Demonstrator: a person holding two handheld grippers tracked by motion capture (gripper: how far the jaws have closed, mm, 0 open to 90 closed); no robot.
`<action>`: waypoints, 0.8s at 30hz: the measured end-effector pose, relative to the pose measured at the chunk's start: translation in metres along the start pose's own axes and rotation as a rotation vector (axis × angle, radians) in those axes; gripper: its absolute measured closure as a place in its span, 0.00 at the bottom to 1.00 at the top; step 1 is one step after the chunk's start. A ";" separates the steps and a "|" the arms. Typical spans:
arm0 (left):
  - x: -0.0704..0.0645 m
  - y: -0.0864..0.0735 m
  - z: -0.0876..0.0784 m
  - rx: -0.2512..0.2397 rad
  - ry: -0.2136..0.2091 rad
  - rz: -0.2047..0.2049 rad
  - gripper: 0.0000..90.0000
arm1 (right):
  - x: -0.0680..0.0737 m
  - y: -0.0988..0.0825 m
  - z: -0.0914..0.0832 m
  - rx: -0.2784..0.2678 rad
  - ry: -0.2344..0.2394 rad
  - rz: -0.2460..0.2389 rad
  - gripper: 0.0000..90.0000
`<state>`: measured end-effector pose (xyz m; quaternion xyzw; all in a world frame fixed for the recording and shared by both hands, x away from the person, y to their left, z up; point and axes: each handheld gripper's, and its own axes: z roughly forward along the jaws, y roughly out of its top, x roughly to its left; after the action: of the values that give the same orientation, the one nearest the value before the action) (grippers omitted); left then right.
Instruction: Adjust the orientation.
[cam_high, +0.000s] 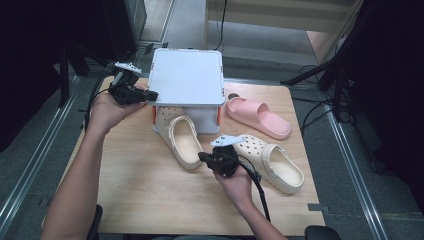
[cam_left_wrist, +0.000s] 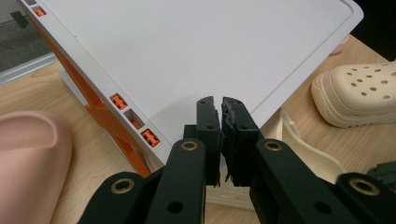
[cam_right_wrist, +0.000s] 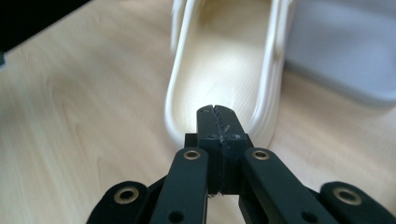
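Right gripper (cam_high: 206, 158), jaws closed on nothing, sits just beside the heel of the cream clog (cam_high: 180, 140), whose long axis runs toward the white box (cam_high: 186, 76).

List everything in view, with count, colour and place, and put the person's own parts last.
cream clogs: two; one with its toe under the rack, one at right.
pink slide: one, right of the rack; a second pink shoe lies by the left tool.
rack: one, white with orange trim, at the table's back.
table: one, light wood.
left tool: black, shut on the rack's left edge.
right tool: black, shut, at the near clog's heel.
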<state>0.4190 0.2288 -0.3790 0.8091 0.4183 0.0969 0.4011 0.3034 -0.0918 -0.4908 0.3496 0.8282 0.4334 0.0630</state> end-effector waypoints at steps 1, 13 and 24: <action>0.000 0.000 0.000 0.000 0.000 0.000 0.95 | 0.001 -0.004 -0.001 0.010 0.003 -0.012 1.00; 0.000 0.000 0.000 0.000 -0.002 -0.001 0.95 | 0.009 -0.021 0.020 0.068 0.002 -0.066 1.00; 0.000 0.000 0.000 -0.001 -0.004 -0.003 0.95 | 0.021 -0.010 0.030 0.057 0.028 -0.068 1.00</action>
<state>0.4190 0.2288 -0.3793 0.8086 0.4187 0.0950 0.4023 0.2945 -0.0624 -0.5126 0.3170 0.8524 0.4119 0.0562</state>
